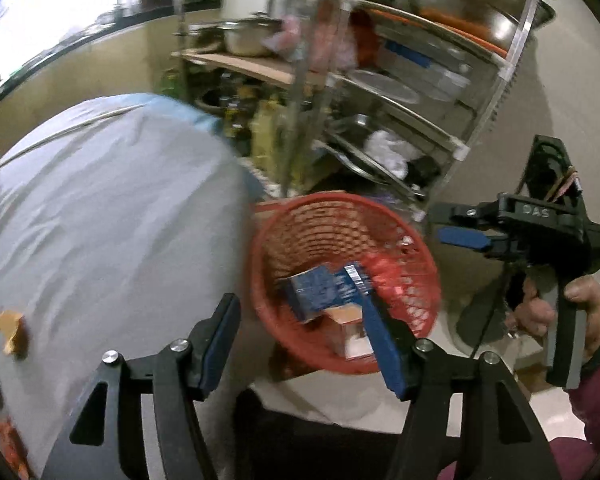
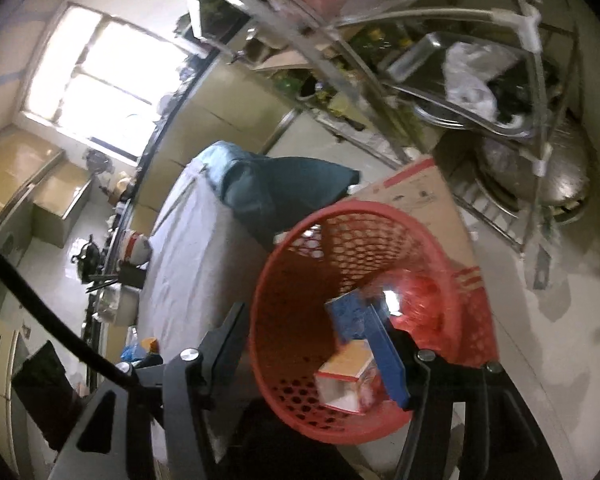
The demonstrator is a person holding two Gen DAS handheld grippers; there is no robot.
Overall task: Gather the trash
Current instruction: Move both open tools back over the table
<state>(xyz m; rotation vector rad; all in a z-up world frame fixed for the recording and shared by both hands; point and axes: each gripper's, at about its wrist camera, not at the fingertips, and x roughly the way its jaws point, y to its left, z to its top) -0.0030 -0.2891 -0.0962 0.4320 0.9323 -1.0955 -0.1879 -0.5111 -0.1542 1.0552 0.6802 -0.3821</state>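
A red mesh waste basket stands on the floor beside a table under a grey cloth. In it lie a blue box, a white and orange carton and a red wrapper. My left gripper is open and empty, above the gap between table edge and basket. My right gripper shows in the left wrist view at the right, held by a hand. In the right wrist view my right gripper is open and empty over the basket, with the blue box and the carton below.
A metal rack with pots, trays and bags stands behind the basket. A cardboard box lies against the basket's far side. An orange scrap lies on the cloth at left. A blue cushion sits at the table's far end.
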